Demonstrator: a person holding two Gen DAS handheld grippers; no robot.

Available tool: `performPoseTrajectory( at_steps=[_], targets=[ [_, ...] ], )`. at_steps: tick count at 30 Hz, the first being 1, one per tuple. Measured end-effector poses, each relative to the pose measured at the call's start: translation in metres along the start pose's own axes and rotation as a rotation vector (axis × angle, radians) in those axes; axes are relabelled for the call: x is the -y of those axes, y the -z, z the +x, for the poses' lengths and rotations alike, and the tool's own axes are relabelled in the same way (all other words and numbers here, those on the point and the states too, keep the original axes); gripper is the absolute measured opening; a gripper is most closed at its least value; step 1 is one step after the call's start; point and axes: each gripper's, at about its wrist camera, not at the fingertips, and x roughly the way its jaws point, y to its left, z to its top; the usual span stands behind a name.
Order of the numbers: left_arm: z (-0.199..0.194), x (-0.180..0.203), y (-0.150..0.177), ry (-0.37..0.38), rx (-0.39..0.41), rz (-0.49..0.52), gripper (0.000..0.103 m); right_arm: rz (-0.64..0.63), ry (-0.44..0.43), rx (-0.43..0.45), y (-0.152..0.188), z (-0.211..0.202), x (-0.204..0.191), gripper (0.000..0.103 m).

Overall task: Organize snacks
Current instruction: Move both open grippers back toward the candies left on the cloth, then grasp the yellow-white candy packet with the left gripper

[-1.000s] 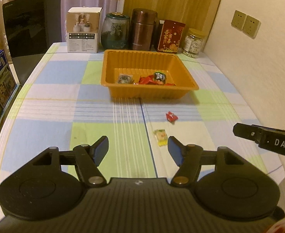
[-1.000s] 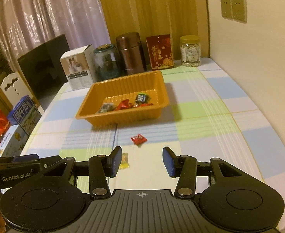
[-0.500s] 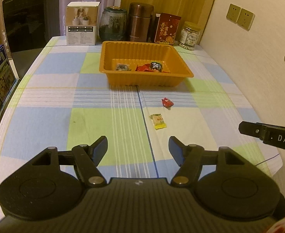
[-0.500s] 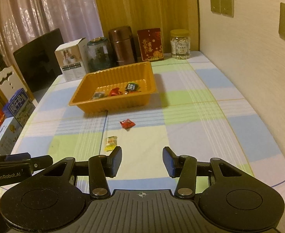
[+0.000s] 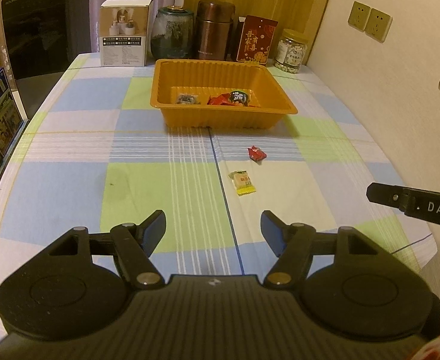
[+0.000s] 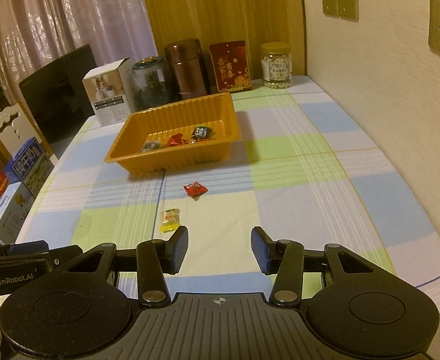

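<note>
Picking comes next: with both grippers' jaws apart and empty, you lower the right gripper (image 6: 219, 249) squarely over the yellow candy (image 6: 169, 219) lying near the orange tray (image 6: 136, 166), keeping the left gripper (image 5: 213, 232) clear.

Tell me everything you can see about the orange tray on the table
The orange tray is a rectangular, open-topped container, apparently thin moulded plastic, with ribbed walls and a flat rim. It sits upright on the checked tablecloth, in front of a row of jars and boxes. Inside, along its near wall, lie several wrapped snacks. Nothing grips it; two more snacks lie outside, nearer the cameras.
</note>
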Motion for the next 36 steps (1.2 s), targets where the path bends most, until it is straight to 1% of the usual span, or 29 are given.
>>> performPoseTrajectory(
  at_steps=[5, 9, 18, 20, 22, 26, 31, 33, 36],
  targets=[
    [0.01, 0.003, 0.001, 0.005, -0.011, -0.002, 0.067, 0.008, -0.004, -0.012, 0.001, 0.01, 0.004, 0.047],
    [0.023, 0.009, 0.001, 0.027, -0.017, 0.004, 0.067, 0.022, -0.003, -0.021, 0.002, 0.021, 0.011, 0.047],
    [0.072, 0.026, -0.005, 0.069, -0.024, 0.014, 0.066, 0.056, 0.01, -0.048, -0.001, 0.057, 0.032, 0.047],
    [0.083, 0.028, -0.007, 0.071, -0.022, 0.018, 0.063, 0.066, 0.014, -0.049, -0.002, 0.065, 0.038, 0.047],
    [0.096, 0.031, -0.009, 0.074, -0.022, 0.019, 0.058, 0.077, 0.017, -0.052, -0.003, 0.072, 0.044, 0.047],
    [0.12, 0.035, -0.013, 0.071, -0.015, 0.018, 0.053, 0.092, 0.01, -0.065, -0.006, 0.087, 0.051, 0.047],
    [0.143, 0.038, -0.018, 0.046, 0.002, 0.039, 0.039, 0.107, -0.001, -0.074, -0.008, 0.104, 0.054, 0.047],
    [0.15, 0.04, -0.018, 0.03, 0.012, 0.059, 0.037, 0.118, -0.008, -0.08, -0.009, 0.11, 0.055, 0.047],
    [0.159, 0.043, -0.017, 0.024, 0.014, 0.072, 0.036, 0.129, -0.012, -0.086, -0.009, 0.118, 0.056, 0.047]
  ],
)
